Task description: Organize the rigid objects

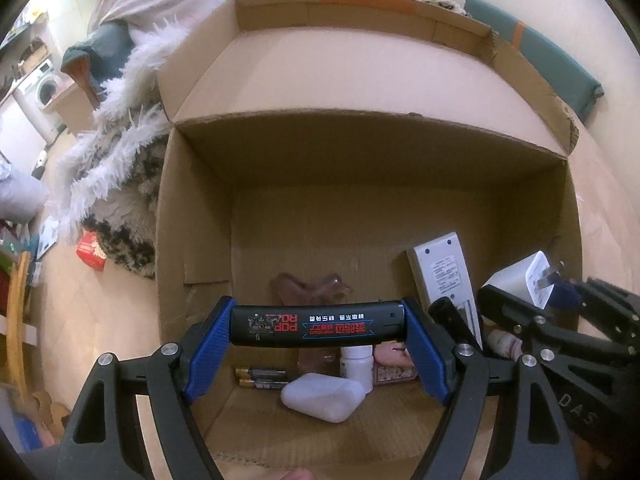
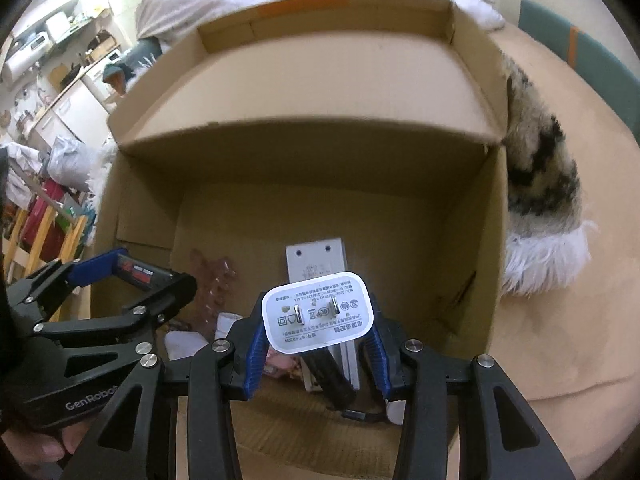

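A: We see the cardboard box [image 1: 192, 208] standing open on the floor, flaps up, with a furry rug [image 1: 120, 184] against its outer wall.

B: Above the box, our left gripper [image 1: 318, 326] clamps a black lighter [image 1: 316, 324] end to end, held crosswise.

A: Beside it, over the same box, our right gripper [image 2: 318, 334] grasps a white charger [image 2: 318, 312], prongs pointing away from us.

B: On the box's bottom we see a white power strip [image 1: 444, 272], a white case [image 1: 322, 396], a small bottle [image 1: 356, 364] and two batteries [image 1: 260, 378].
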### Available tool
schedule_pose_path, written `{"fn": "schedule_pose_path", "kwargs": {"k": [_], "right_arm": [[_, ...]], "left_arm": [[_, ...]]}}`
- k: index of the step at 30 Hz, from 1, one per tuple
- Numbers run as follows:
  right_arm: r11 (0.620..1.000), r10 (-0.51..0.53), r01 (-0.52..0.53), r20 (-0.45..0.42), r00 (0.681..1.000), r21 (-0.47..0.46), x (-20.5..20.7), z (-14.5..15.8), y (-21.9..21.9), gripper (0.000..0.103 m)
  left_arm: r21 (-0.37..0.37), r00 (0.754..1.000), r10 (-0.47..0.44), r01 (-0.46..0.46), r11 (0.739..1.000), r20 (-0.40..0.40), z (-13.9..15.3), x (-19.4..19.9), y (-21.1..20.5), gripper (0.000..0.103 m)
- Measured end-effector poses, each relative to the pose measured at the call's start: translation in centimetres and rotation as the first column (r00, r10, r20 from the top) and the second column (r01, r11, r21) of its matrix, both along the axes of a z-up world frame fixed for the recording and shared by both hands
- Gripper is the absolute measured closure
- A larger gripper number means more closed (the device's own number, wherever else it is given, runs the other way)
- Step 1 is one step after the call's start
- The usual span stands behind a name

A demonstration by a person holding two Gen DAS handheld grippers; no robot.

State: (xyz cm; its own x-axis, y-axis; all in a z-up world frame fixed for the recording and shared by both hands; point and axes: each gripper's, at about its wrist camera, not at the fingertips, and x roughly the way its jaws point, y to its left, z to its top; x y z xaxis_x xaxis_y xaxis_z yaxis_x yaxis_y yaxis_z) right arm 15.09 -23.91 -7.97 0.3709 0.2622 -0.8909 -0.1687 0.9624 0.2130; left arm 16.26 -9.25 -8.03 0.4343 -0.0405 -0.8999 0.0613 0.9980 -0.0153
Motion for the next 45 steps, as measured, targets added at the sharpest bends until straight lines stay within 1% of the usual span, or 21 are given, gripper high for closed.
{"fn": "schedule_pose_path", "kwargs": {"k": [3, 9, 14, 19, 21, 22, 23, 24, 26, 29, 30, 32, 34, 35, 36, 38, 41, 43, 45], "right_arm": [[1.0, -0.012, 0.012, -0.015, 1.0, 0.002, 0.2, -0.4, -0.1, 0.058], [0.999, -0.041, 0.04, -0.034, 0.999, -0.03, 0.5, -0.9, -0.3, 0.058], [0.999, -0.043, 0.042, -0.032, 0.999, -0.035, 0.5, -0.9, -0.1, 0.058], [0.998, -0.056, 0.056, -0.03, 0.998, 0.001, 0.8, -0.9, -0.5, 0.058], [0.998, -0.061, 0.062, -0.022, 0.998, 0.022, 0.8, -0.5, -0.9, 0.057], [0.997, -0.063, 0.063, -0.018, 0.998, 0.033, 0.9, -0.3, -0.9, 0.057], [0.997, -0.065, 0.065, -0.011, 0.998, 0.048, 0.9, -0.1, -1.1, 0.055], [0.996, -0.067, 0.067, -0.002, 0.998, 0.059, 0.9, 0.2, -1.1, 0.046], [0.994, -0.08, 0.078, 0.028, 0.996, 0.07, 0.8, 0.8, -1.5, 0.032], [0.99, -0.098, 0.092, 0.047, 0.994, 0.104, 0.9, 1.6, -2.0, 0.023], [0.989, -0.104, 0.099, 0.046, 0.993, 0.107, 1.0, 1.7, -2.1, 0.016], [0.991, -0.112, 0.107, 0.066, 0.992, 0.075, 1.0, 2.0, -2.3, 0.004], [0.992, -0.112, 0.106, 0.095, 0.989, 0.068, 0.8, 2.6, -2.5, 0.004], [0.992, -0.113, 0.106, 0.107, 0.988, 0.073, 0.8, 2.9, -2.6, 0.002], [0.991, -0.114, 0.105, 0.115, 0.987, 0.083, 0.7, 3.1, -2.7, 0.0], [0.989, -0.118, 0.106, 0.125, 0.985, 0.104, 0.6, 3.5, -2.9, 0.0], [0.987, -0.133, 0.118, 0.141, 0.981, 0.112, 0.2, 3.9, -3.4, 0.0], [0.984, -0.139, 0.121, 0.133, 0.981, 0.131, 0.0, 4.0, -3.7, 0.0], [0.981, -0.141, 0.123, 0.122, 0.982, 0.15, -0.2, 4.1, -3.8, 0.0]], "left_arm": [[0.024, 1.0, 0.002, -0.002, 1.0, -0.008, -0.4, 0.1, -0.2, 0.024], [0.049, 1.0, -0.012, 0.013, 0.999, -0.022, -1.1, -0.1, -0.6, 0.024], [0.045, 0.999, -0.013, 0.014, 0.999, -0.039, -1.7, -0.1, -0.6, 0.024], [0.031, 0.999, 0.001, 0.001, 1.0, -0.047, -2.2, -0.2, -0.2, 0.023], [0.031, 0.999, 0.003, -0.002, 1.0, -0.044, -2.3, -0.1, 0.0, 0.012], [0.032, 0.999, 0.007, -0.006, 0.999, -0.039, -2.3, -0.2, 0.0, 0.009], [0.032, 0.999, 0.009, -0.008, 0.999, -0.032, -2.2, -0.2, 0.1, 0.002], [0.03, 1.0, 0.01, -0.01, 0.999, -0.018, -2.0, -0.3, 0.1, 0.0], [0.021, 1.0, 0.002, -0.002, 1.0, -0.014, -1.9, -0.4, 0.2, 0.0], [-0.012, 1.0, -0.003, 0.003, 1.0, -0.015, -1.5, -0.6, 0.4, 0.0], [-0.019, 1.0, 0.006, -0.007, 1.0, -0.002, -1.1, -0.7, 0.6, 0.0], [-0.006, 1.0, 0.009, -0.009, 1.0, 0.029, -0.3, -0.9, 0.7, 0.0], [0.014, 0.998, 0.013, -0.014, 1.0, 0.063, 0.6, -1.2, 0.7, 0.0], [0.009, 0.997, 0.013, -0.014, 1.0, 0.072, 1.1, -1.3, 0.7, 0.0], [0.006, 0.997, 0.016, -0.017, 1.0, 0.076, 1.3, -1.4, 0.7, 0.0], [0.022, 0.996, 0.026, -0.028, 0.999, 0.079, 1.8, -1.4, 0.9, 0.0], [0.09, 0.993, 0.053, -0.062, 0.994, 0.103, 2.6, -1.8, 0.8, 0.0], [0.153, 0.985, 0.066, -0.091, 0.984, 0.162, 3.8, -2.4, 0.9, 0.0], [0.164, 0.978, 0.064, -0.097, 0.982, 0.198, 4.9, -3.1, 1.3, 0.0]]}}
